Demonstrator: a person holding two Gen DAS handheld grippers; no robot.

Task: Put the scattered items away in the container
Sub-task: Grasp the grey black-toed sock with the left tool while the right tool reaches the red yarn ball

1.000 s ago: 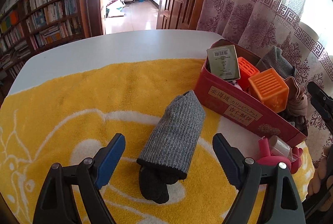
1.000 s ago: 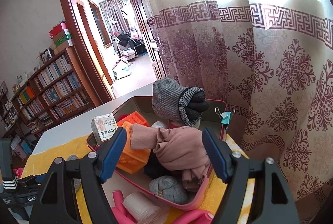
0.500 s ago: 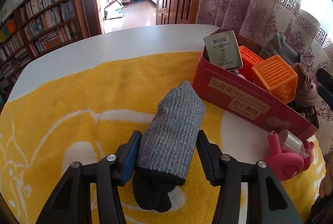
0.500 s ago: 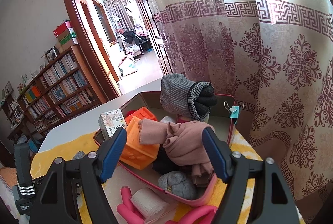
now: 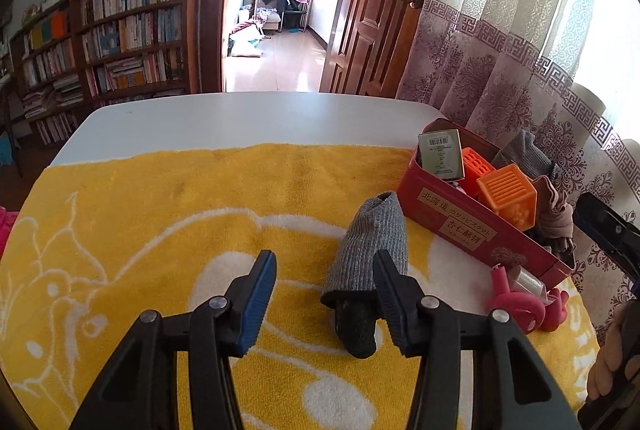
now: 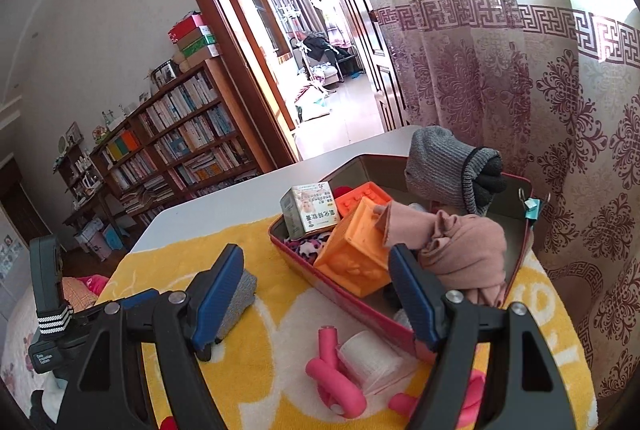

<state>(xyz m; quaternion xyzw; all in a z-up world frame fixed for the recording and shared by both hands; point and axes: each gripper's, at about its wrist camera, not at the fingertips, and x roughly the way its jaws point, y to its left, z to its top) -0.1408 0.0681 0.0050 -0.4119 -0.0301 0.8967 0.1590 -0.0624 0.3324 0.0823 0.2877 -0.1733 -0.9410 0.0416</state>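
A grey sock with a dark toe [image 5: 368,250] lies on the yellow towel [image 5: 160,210]. My left gripper [image 5: 324,256] hovers over its near end with jaws closing. The sock rests against the right finger [image 5: 386,290], and bare towel shows between it and the left finger [image 5: 260,290]. The red box [image 5: 472,230] at the right holds a carton [image 5: 440,154], orange cubes [image 5: 506,194], another grey sock [image 6: 444,170] and tan cloth [image 6: 460,250]. My right gripper [image 6: 315,252] is open and empty, in front of the box [image 6: 340,282].
A pink twisted toy [image 6: 336,378] and a wrapped white roll [image 6: 368,358] lie on the towel by the box's near corner. The white table [image 5: 240,122] runs on behind the towel. A curtain hangs close behind the box. Bookshelves and a doorway stand farther off.
The left jaws narrowed around the sock, then the gripper drew back and left; the sock now sits off-centre at the right finger. The right gripper backed away from the box.
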